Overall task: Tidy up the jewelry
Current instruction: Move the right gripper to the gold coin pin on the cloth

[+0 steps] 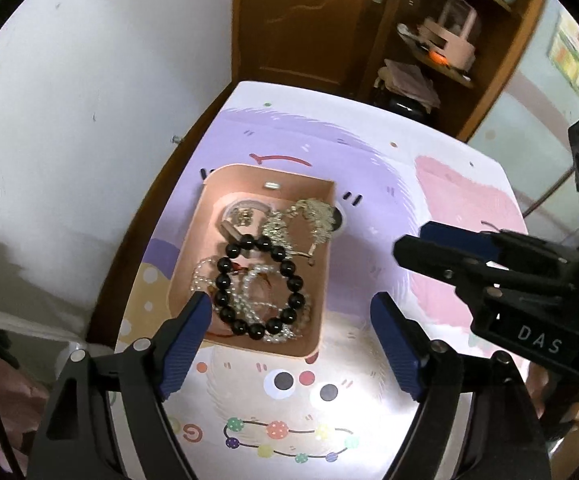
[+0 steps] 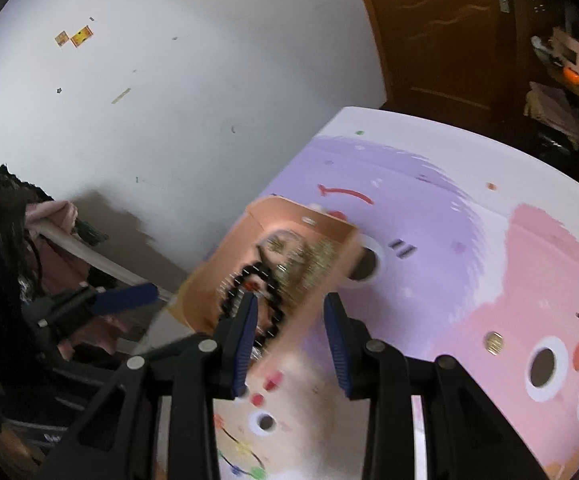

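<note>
Jewelry fills a pink tray [image 1: 205, 216] whose long axis runs away from the left wrist camera, its short near wall closest to the lens. A bracelet of glossy black beads [image 1: 260, 285] lies as an open ring across the tray's near half, over strands of clear beads [image 1: 249, 292]. Farther back sits a tangled gold chain piece [image 1: 305, 220], and a small silver ring [image 1: 272, 186] rests by the far wall. The tray stands on a surface [image 1: 449, 184] covered with a pastel cartoon print in purple, pink and cream.

The left gripper [image 1: 291, 312] hangs above the tray's near end with its jaws spread wide; its left blue pad shows over the near left corner and its right pad lies outside the right wall. The right gripper [image 2: 291, 308] comes in from the right side of the tray, jaws spread apart and holding nothing. In the right wrist view, which is blurred, its left finger shows over the black beads and its right finger beside the tray. A gold coin [image 2: 493, 342] lies well apart on the pink part of the print.
</note>
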